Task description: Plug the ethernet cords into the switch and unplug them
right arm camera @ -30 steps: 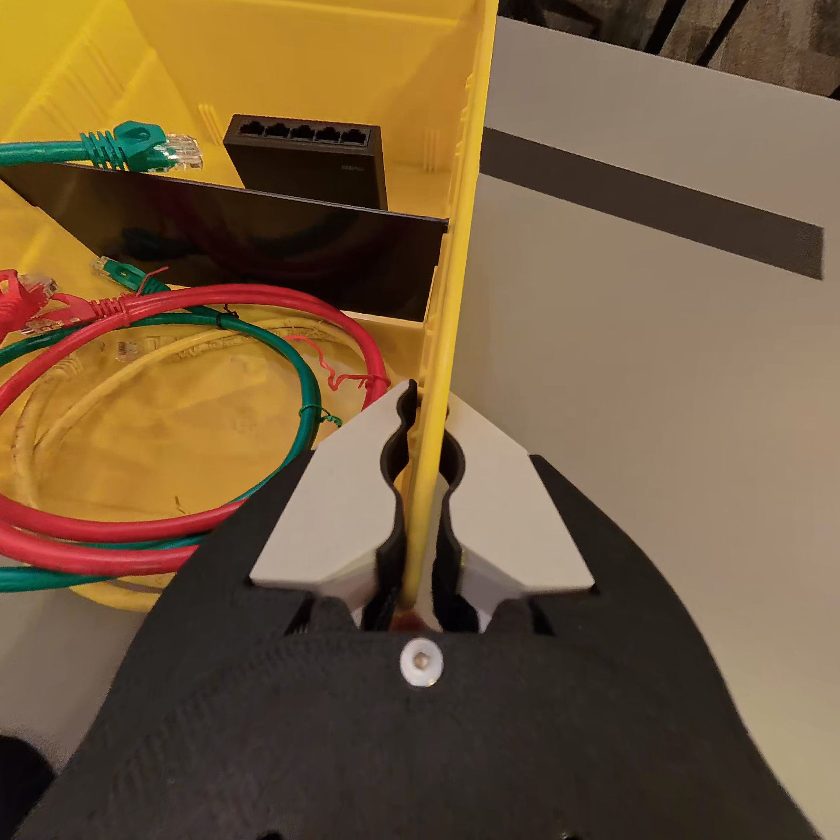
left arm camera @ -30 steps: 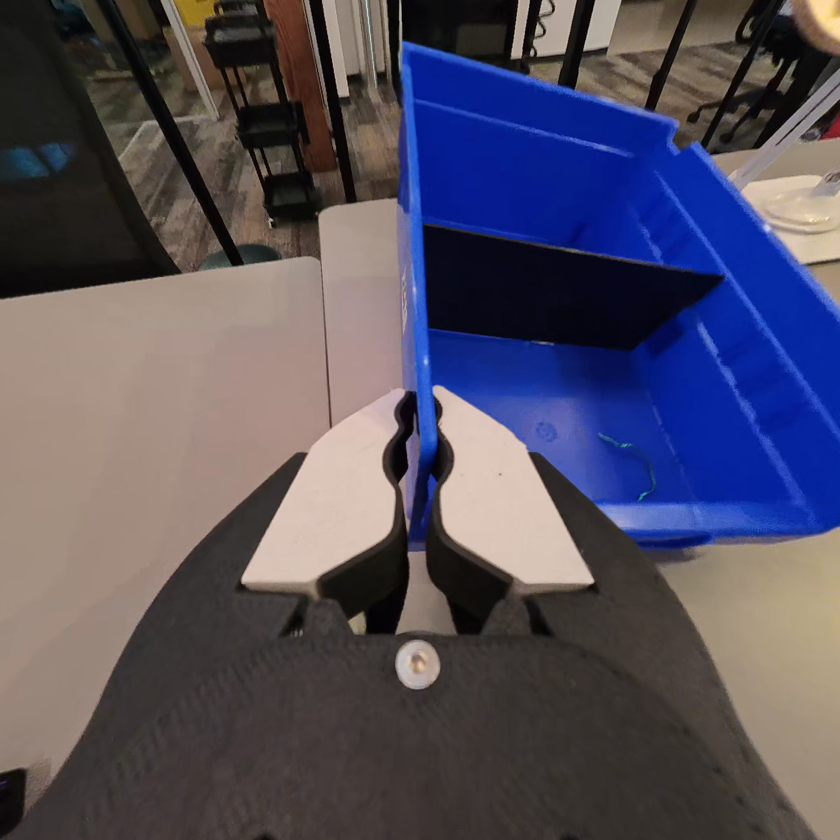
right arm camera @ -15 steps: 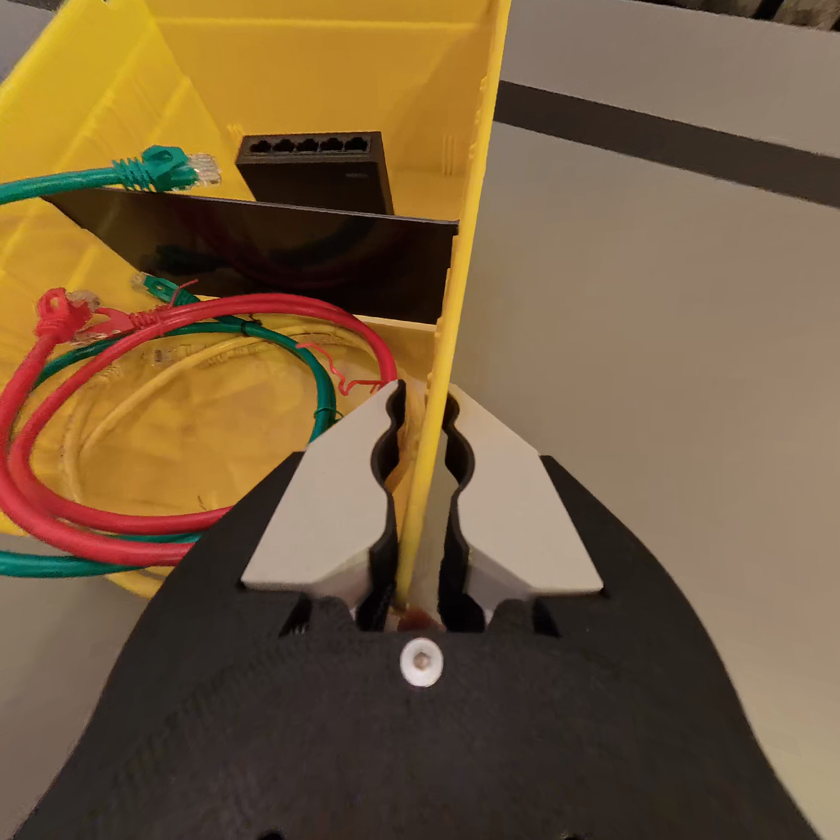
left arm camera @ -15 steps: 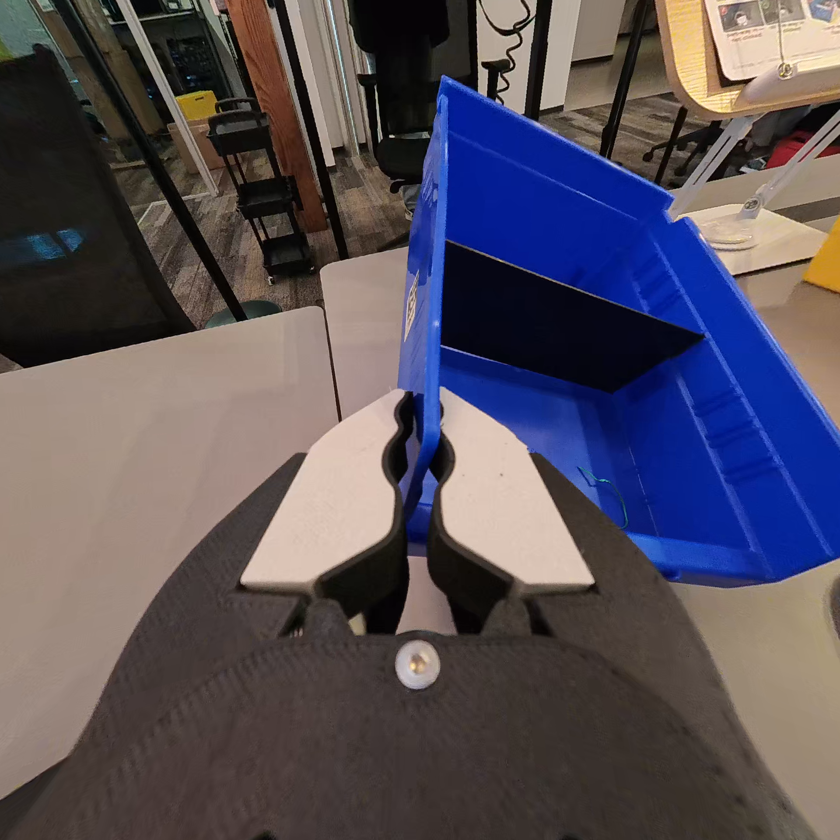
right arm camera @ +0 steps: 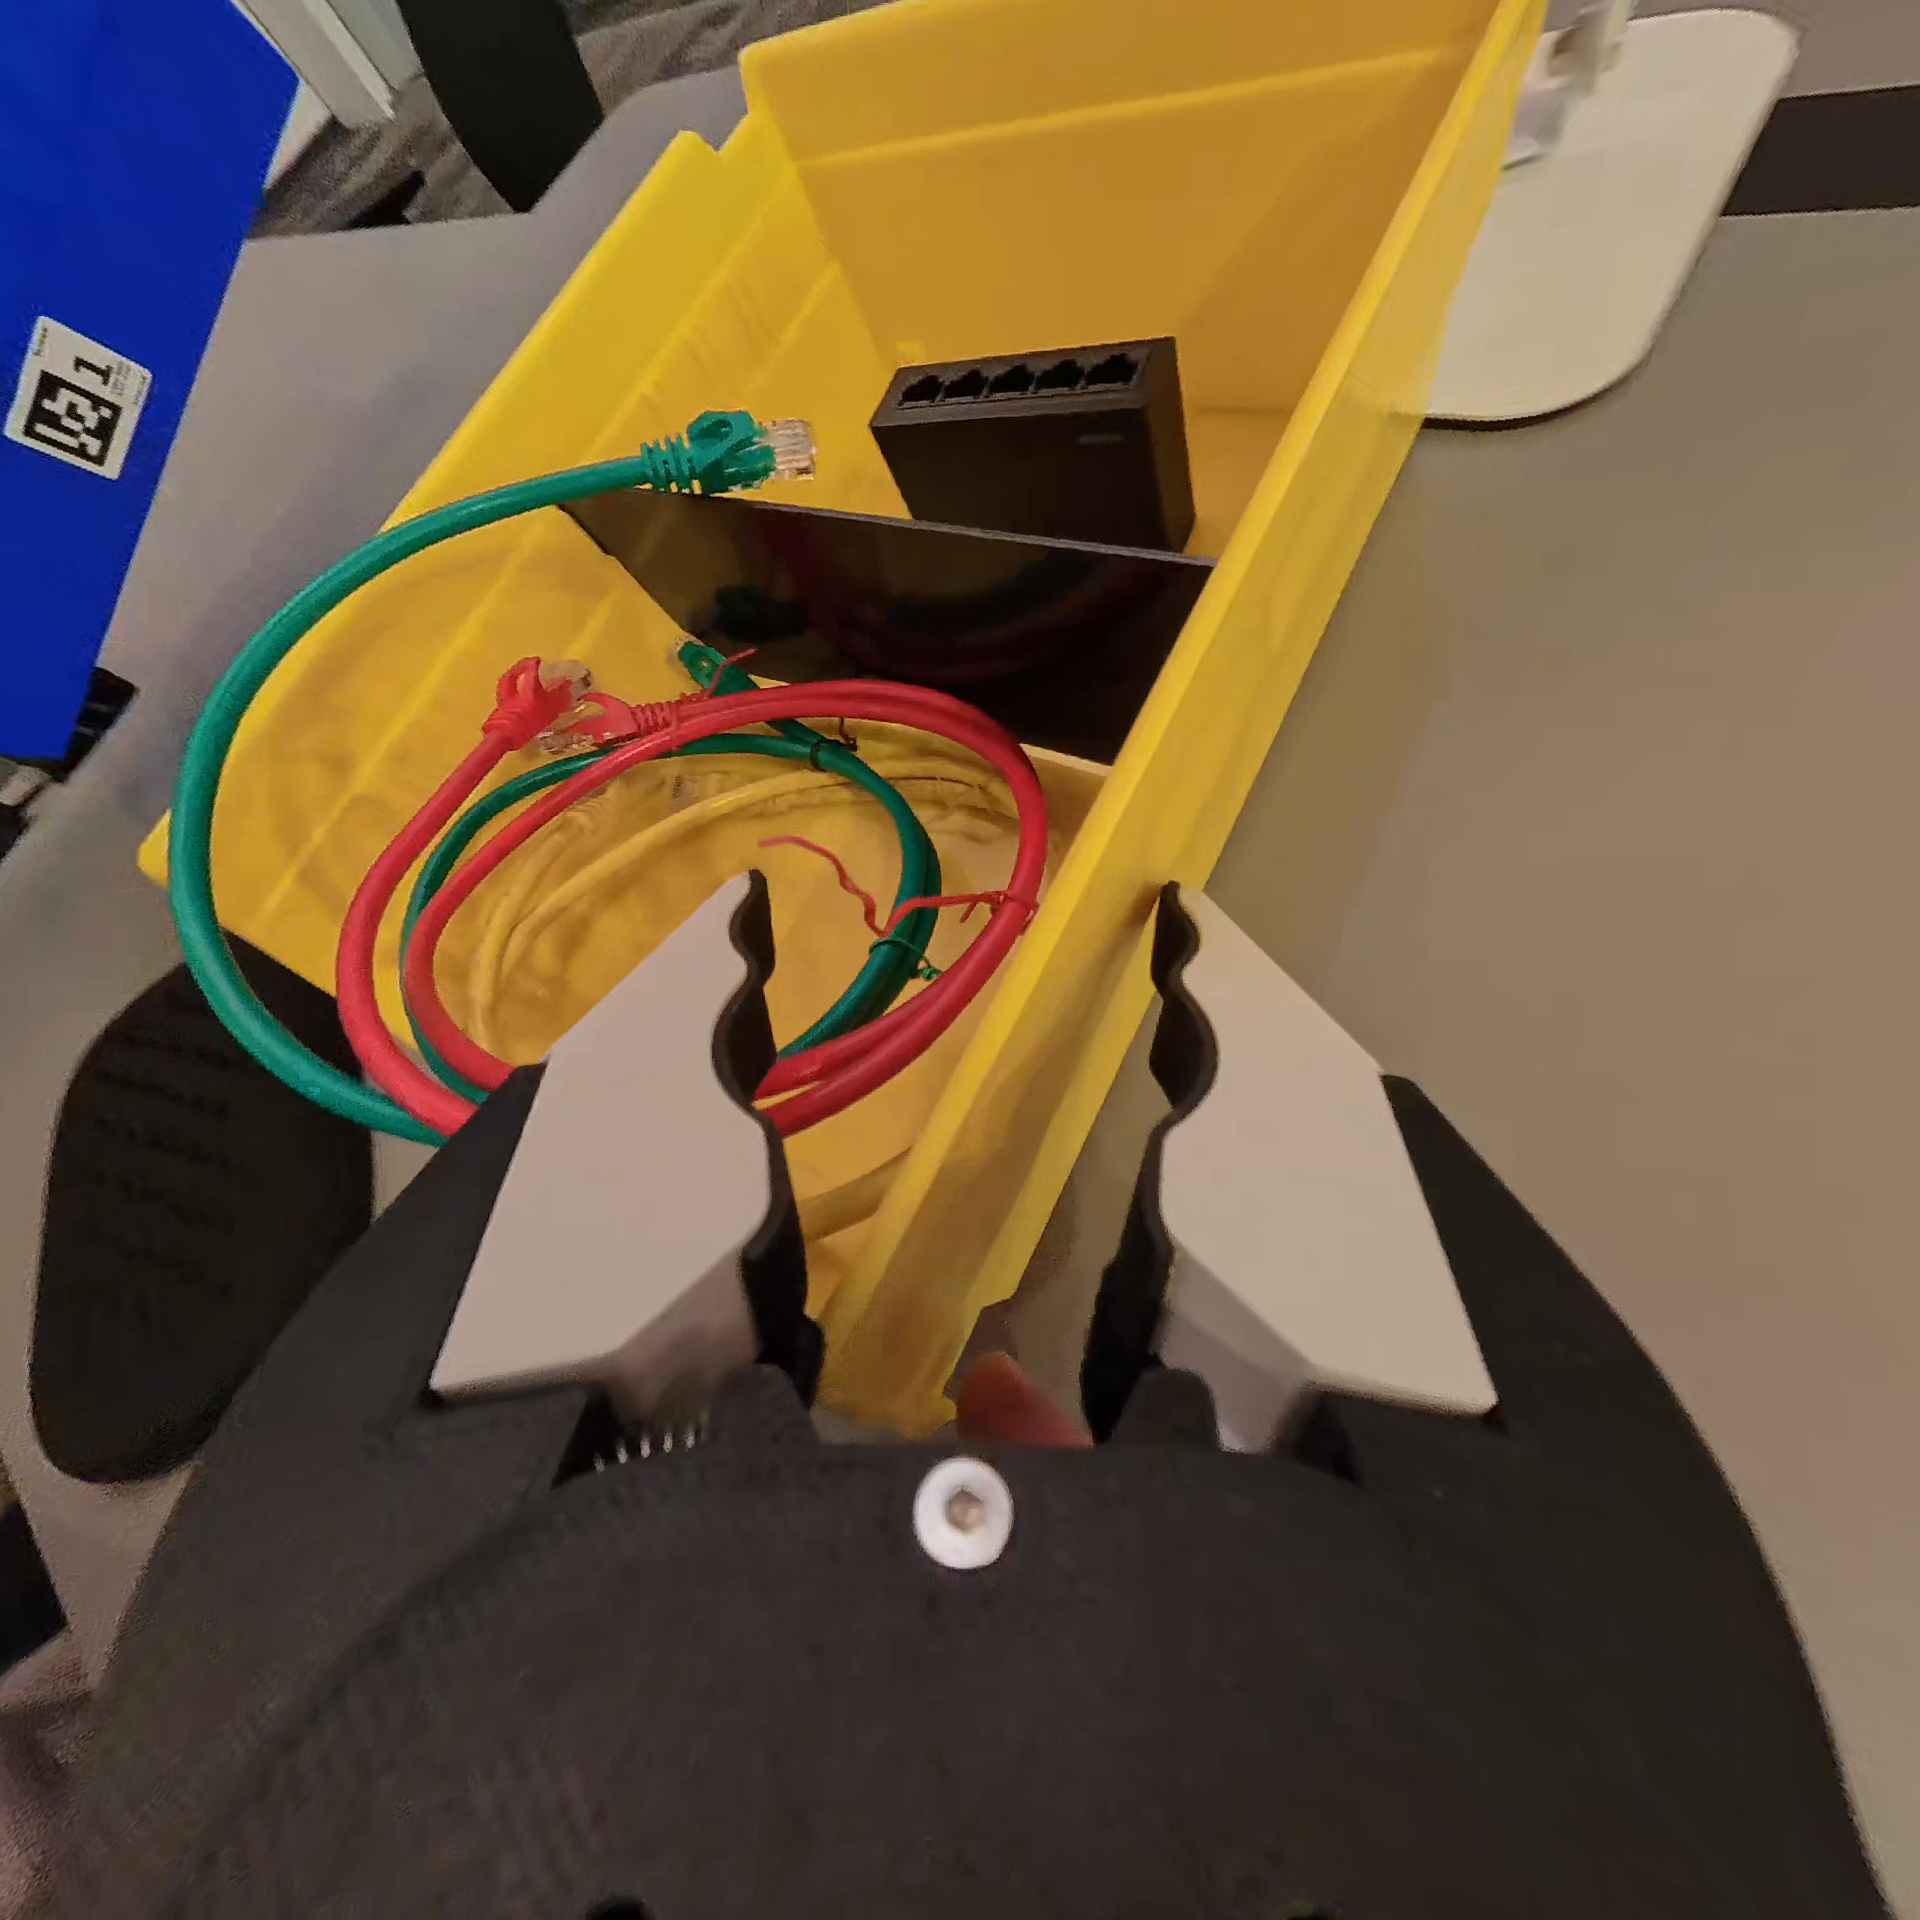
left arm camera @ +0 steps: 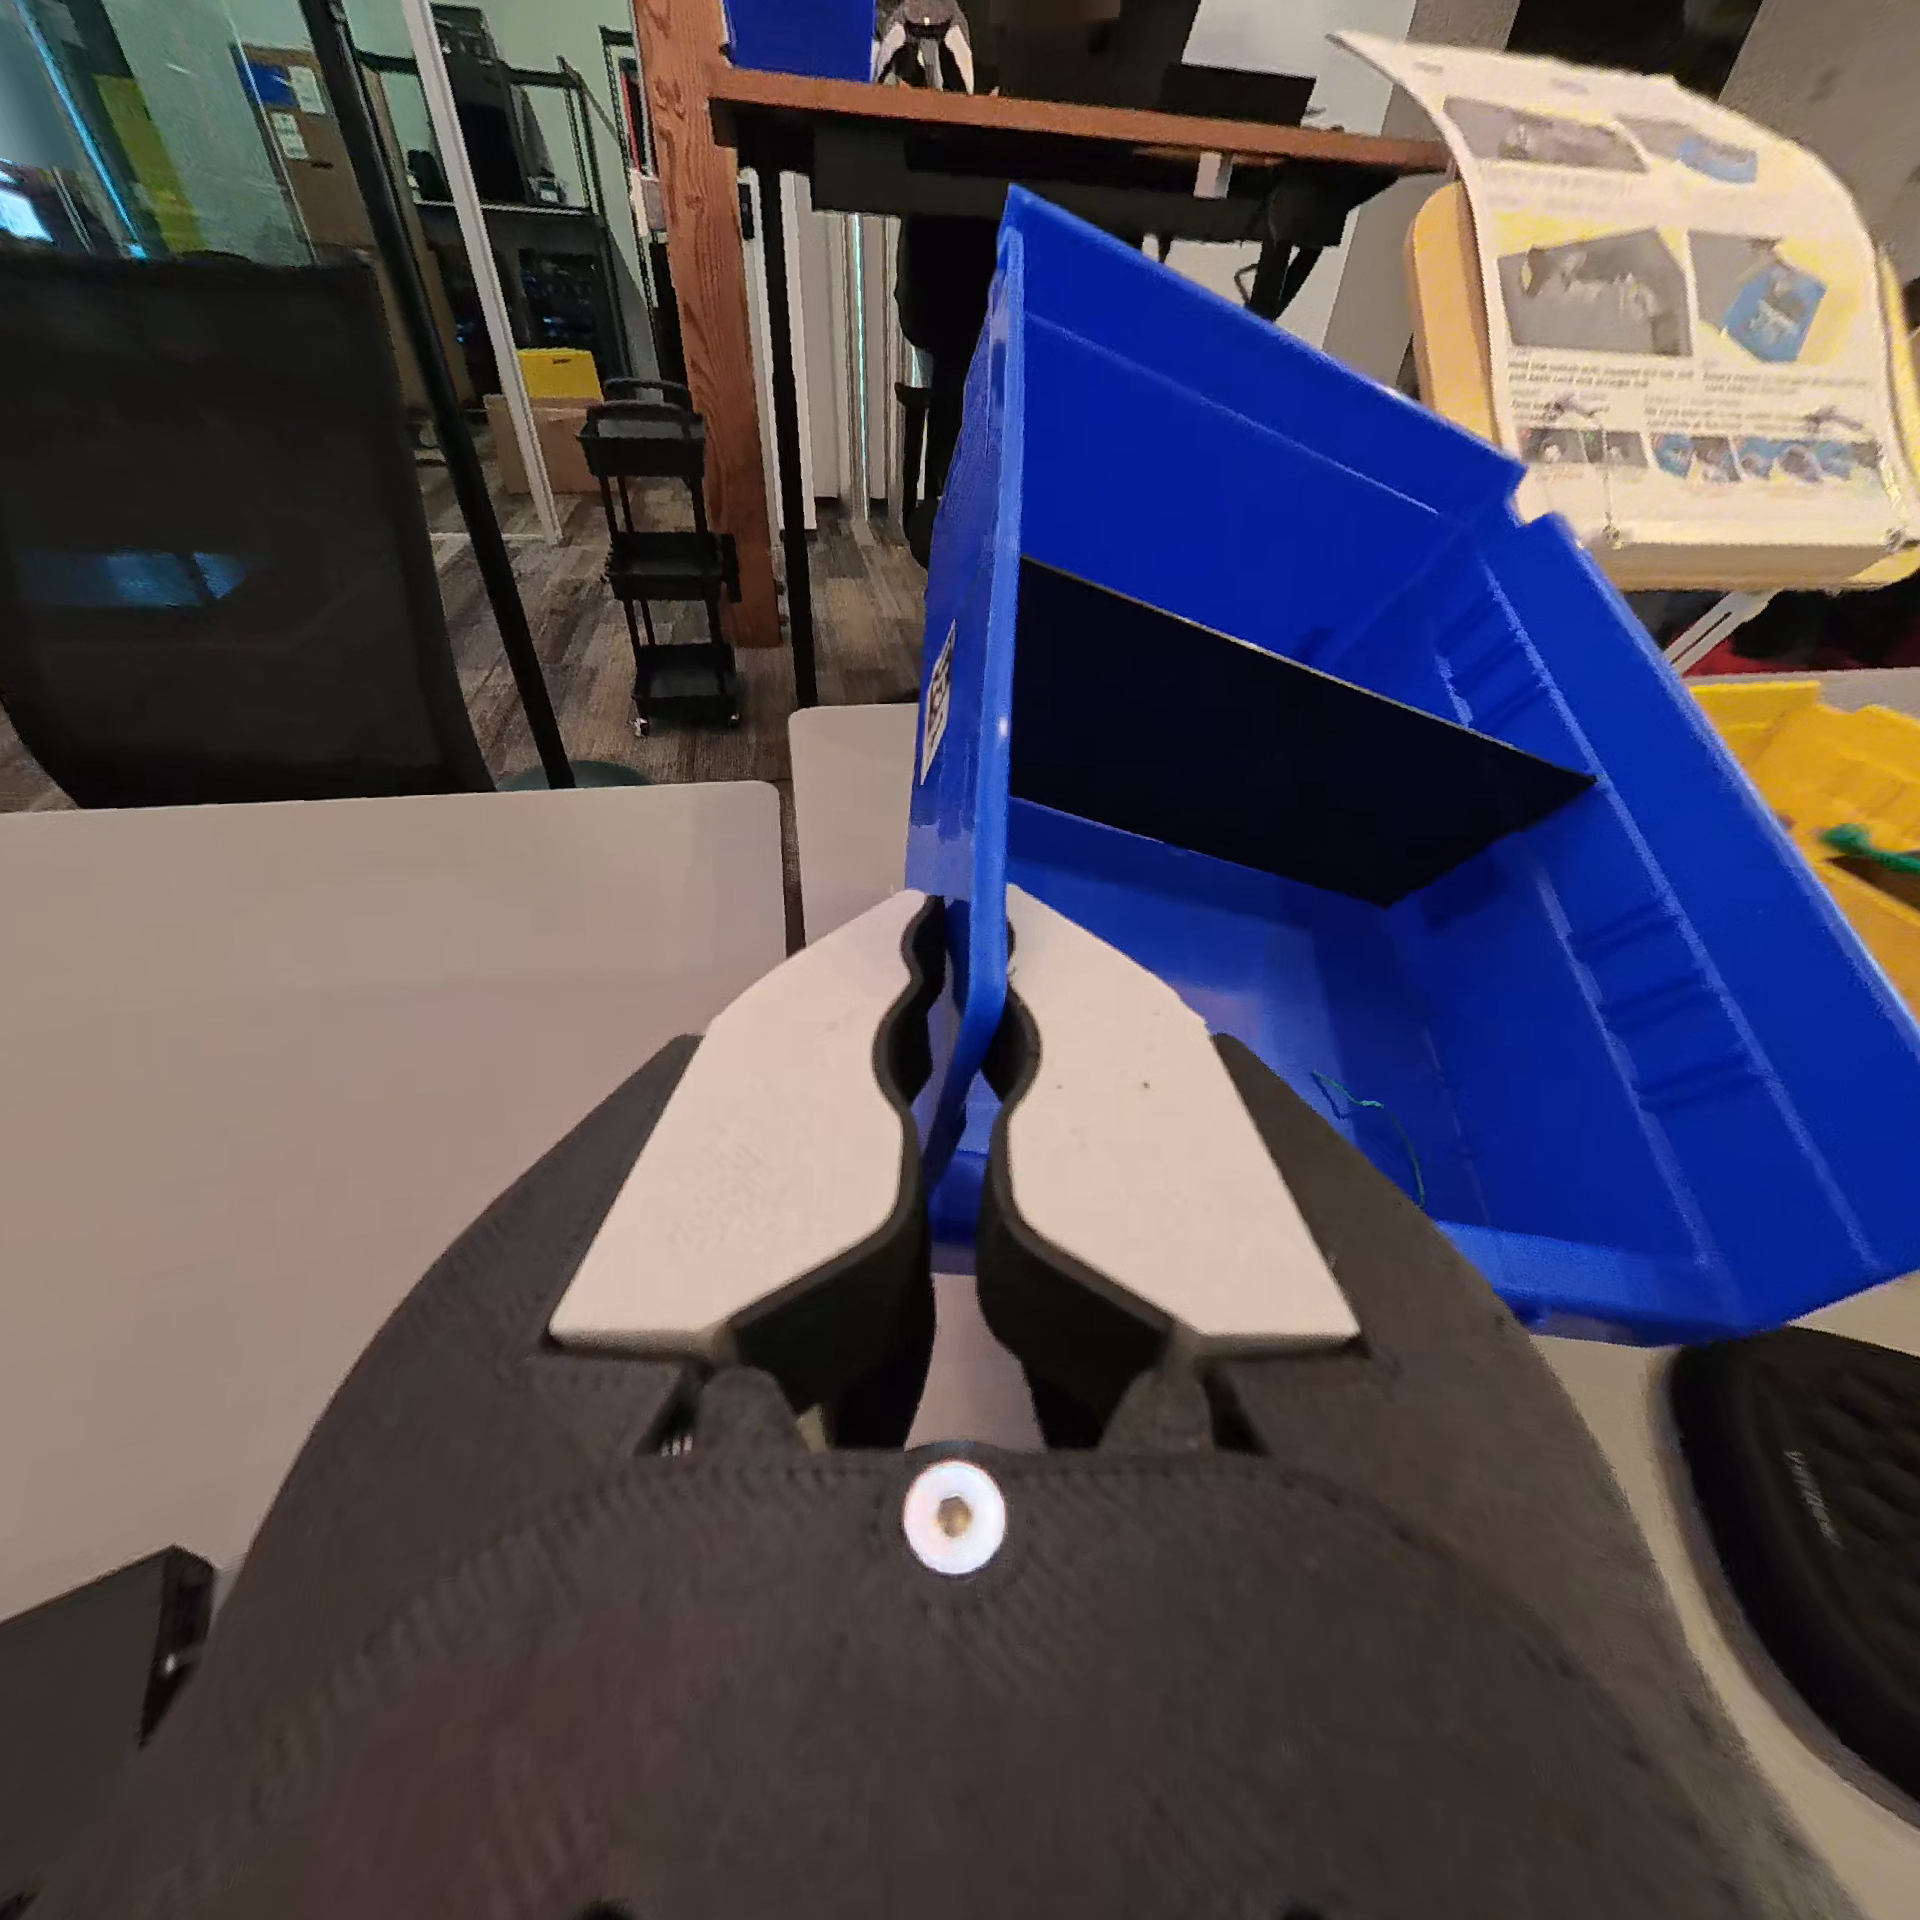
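Observation:
My right gripper (right arm camera: 958, 888) is open, its jaws astride the right wall of a yellow bin (right arm camera: 1299, 520) without pinching it. A black switch (right arm camera: 1039, 436) stands in the bin's far compartment, ports up, behind a black divider (right arm camera: 935, 623). Coiled red cord (right arm camera: 997, 790), green cord (right arm camera: 239, 727) and yellow cord (right arm camera: 623, 883) lie in the near compartment. One green plug (right arm camera: 738, 457) rests over the divider. My left gripper (left arm camera: 971, 925) is shut on the left wall of a blue bin (left arm camera: 1351, 987), which is tilted up off the table.
The blue bin holds only a black divider (left arm camera: 1247, 748) and a thin green tie (left arm camera: 1371, 1122). A black rounded object (right arm camera: 187, 1195) lies on the grey table (right arm camera: 1662, 831) between the bins. A white lamp base (right arm camera: 1610, 208) stands behind the yellow bin. Chairs and a cart stand beyond the table. My hands' fingertips stand some 55 centimeters from each other. The left gripper is farther from the black rounded object (right arm camera: 187, 1195), some 35 centimeters, than the right, some 30 centimeters.
My right gripper has opened and let go of the yellow bin's wall. My left gripper, still shut on the blue bin, has raised and tilted it further.

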